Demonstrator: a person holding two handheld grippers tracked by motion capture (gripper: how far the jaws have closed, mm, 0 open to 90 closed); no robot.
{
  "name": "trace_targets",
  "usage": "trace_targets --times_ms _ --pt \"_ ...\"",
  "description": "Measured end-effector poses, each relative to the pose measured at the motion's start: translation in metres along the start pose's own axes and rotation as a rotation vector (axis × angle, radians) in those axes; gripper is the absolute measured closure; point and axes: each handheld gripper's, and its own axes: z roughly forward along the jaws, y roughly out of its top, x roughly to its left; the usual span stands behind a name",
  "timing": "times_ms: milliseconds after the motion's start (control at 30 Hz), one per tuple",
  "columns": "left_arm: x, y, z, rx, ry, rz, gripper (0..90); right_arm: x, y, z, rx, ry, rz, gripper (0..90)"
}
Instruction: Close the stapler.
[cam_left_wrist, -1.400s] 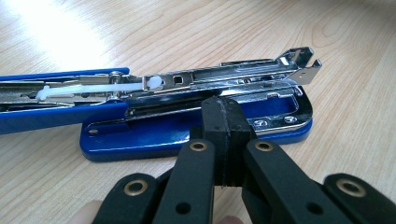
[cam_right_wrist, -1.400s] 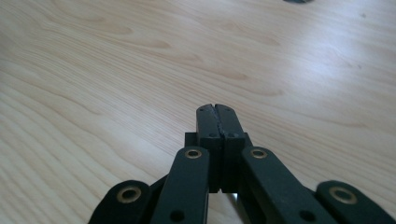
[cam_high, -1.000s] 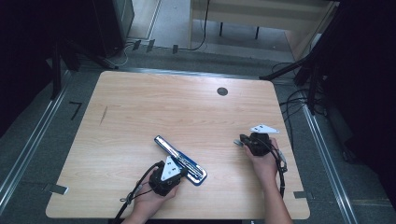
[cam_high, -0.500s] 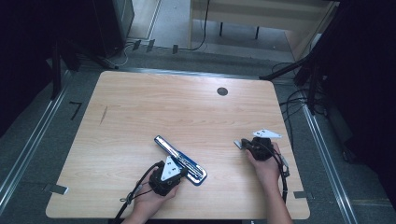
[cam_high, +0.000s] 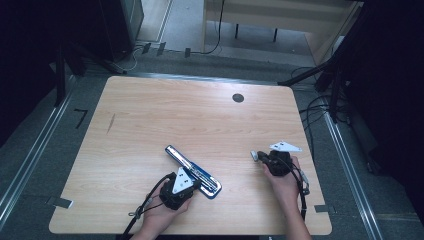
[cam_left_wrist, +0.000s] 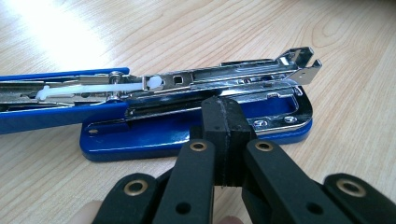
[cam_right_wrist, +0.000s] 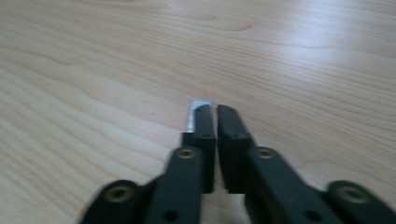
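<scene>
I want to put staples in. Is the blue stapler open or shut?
Open. The stapler lies swung flat on the table, its silver staple track bare above the blue base.

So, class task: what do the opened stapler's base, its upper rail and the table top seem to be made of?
Stapler base: glossy blue, probably painted metal or plastic, going by its sheen. Upper rail: bright bare metal, mirror-like, with punched holes and folded edges. Table top: pale wood grain, matt; likely laminate or veneer, though the look leaves that open.
</scene>
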Motion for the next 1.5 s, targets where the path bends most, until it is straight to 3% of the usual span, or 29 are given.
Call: trace_targets --times_ms 67,300,667,1033,1500 --pt "0.000 0.000 0.000 0.000 0.000 0.001 90.0 0.005 0.001 0.000 0.012 0.000 -0.012 83.4" --pt "0.000 0.000 0.000 0.002 0.000 0.001 90.0 0.008 0.005 0.001 0.005 0.002 0.053 78.0" --pt "0.000 0.000 0.000 0.000 0.001 0.002 90.0 0.013 0.004 0.006 0.035 -0.037 0.056 75.7" --pt "0.000 0.000 0.000 0.000 0.002 0.003 90.0 0.014 -0.003 0.007 0.026 -0.056 0.069 77.8" --pt "0.000 0.000 0.000 0.001 0.003 0.004 90.0 0.015 -0.006 0.006 0.002 -0.063 0.049 80.2"
